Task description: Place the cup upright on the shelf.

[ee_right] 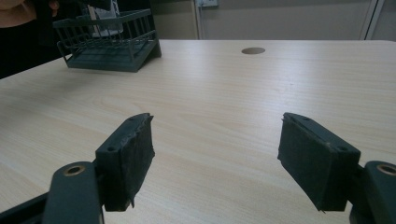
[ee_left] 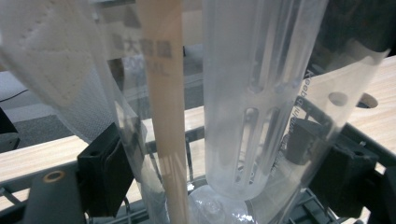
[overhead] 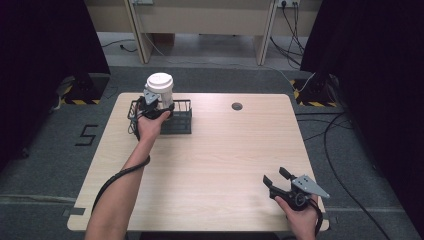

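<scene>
While left gripper fingers clamp cutlery packet, print blurred | right gripper agape, empty.

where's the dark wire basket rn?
In the high view, the dark wire basket sits at the table's far left, under the left gripper and the white lidded cup.

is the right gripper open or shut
Open. The right gripper has its two black jaws spread wide apart, with bare light wooden table between them and nothing held.
</scene>
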Motion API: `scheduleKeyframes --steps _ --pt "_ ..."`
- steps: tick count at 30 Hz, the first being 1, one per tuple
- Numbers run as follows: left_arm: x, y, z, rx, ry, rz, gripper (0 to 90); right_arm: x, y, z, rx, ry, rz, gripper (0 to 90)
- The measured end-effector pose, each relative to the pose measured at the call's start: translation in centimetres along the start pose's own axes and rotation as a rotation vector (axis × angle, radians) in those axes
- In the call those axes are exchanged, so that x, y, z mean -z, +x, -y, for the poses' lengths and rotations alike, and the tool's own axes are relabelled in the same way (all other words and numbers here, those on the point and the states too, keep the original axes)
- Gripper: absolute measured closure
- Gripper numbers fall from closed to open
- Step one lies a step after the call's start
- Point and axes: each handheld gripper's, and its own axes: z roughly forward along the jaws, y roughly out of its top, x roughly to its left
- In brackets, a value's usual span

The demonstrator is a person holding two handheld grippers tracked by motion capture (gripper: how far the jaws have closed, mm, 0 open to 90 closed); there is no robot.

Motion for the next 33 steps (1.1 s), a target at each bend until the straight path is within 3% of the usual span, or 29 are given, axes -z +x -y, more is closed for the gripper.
scheduleKeyframes --steps 10,23,33 --pt "-0.2 0.1 0.8 -0.007 0.032 -0.009 17.9 -0.1 0.2 0.0 0.003 0.000 -0.002 26.9" --pt "-0.2 0.3 1.5 0.015 0.048 -0.001 17.5 -0.1 0.2 0.0 0.008 0.001 -0.002 27.0" --pt "0.3 0.4 1.9 0.045 0.013 0.005 15.0 -0.1 0.3 -0.1 0.009 0.001 -0.003 27.1"
